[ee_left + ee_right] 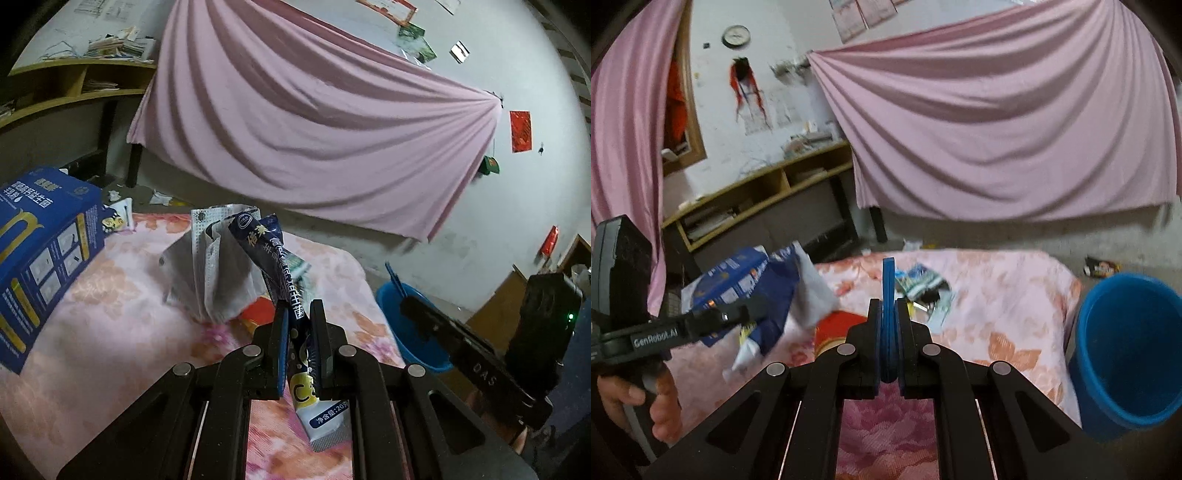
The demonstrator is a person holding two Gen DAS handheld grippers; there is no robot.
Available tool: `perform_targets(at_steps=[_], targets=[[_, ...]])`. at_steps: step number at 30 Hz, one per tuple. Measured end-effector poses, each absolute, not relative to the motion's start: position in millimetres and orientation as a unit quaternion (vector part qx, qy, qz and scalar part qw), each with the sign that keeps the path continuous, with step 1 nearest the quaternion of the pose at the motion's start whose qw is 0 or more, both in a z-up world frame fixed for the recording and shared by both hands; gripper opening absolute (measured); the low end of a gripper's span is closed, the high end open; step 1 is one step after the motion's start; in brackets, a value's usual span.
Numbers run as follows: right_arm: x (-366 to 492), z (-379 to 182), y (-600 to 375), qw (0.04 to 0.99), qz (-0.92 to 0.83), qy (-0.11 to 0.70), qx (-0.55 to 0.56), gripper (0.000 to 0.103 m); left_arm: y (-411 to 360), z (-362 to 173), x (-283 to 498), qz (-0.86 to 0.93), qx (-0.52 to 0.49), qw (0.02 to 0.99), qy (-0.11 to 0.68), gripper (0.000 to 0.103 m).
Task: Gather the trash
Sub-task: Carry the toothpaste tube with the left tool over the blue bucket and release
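Observation:
My left gripper point(300, 314) is shut on a dark blue sachet wrapper point(275, 266) and holds it, with a grey-white face mask point(216, 266) hanging against it, above the pink floral table point(110, 314). My right gripper point(889, 306) is shut on the rim handle of the blue bucket point(1123, 354), which hangs at the right of the table edge. The bucket also shows in the left wrist view point(413, 325). The left gripper with wrapper and mask shows in the right wrist view point(775, 295). A green-white wrapper point(919, 282) and a red packet point(834, 328) lie on the table.
A blue carton point(40, 266) stands at the table's left. A pink sheet point(303, 122) hangs behind. A wooden shelf point(764, 192) stands at the back left. Scraps lie on the floor, one dark wrapper point(1102, 267) beyond the bucket.

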State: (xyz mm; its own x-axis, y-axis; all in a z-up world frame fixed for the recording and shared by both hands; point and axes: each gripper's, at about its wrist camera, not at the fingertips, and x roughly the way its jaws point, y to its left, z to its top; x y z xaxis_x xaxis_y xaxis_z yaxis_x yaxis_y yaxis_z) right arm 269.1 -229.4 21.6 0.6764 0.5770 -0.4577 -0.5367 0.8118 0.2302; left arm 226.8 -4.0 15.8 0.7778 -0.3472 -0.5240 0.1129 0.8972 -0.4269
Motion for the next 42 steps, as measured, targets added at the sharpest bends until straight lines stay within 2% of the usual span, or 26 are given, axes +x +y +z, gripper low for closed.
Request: perform_targets(at_steps=[5, 13, 18, 23, 30, 35, 42], targets=[[265.1, 20.8, -248.3, 0.916, 0.299, 0.261, 0.063, 0.005, -11.5, 2.3, 237.8, -0.132, -0.247, 0.881, 0.382, 0.008], [245.7, 14.0, -272.8, 0.918, 0.282, 0.27, 0.071, 0.005, -37.2, -4.7, 222.6, -0.138, -0.213, 0.885, 0.391, 0.008], [234.4, 26.6, -281.3, 0.929, 0.281, 0.231, 0.071, 0.005, -47.0, 14.4, 212.3, -0.147, -0.193, 0.91, 0.335, 0.008], [234.2, 64.7, -294.4, 0.952, 0.273, 0.128, 0.054, 0.005, -64.8, 55.1, 225.5, -0.148, -0.152, 0.948, 0.238, 0.008], [239.0, 99.7, -328.3, 0.976, 0.217, -0.008, 0.024, 0.005, -129.0, 96.9, 250.8, -0.2, -0.084, 0.972, 0.086, 0.008], [244.7, 87.5, -378.1, 0.986, 0.149, -0.052, 0.047, 0.005, -189.5, 89.4, 276.4, -0.24, -0.03, 0.97, 0.04, 0.008], [259.8, 60.0, -435.1, 0.995, 0.078, -0.039, 0.053, 0.005, -269.1, 47.7, 310.1, -0.274, -0.001, 0.961, 0.031, 0.008]])
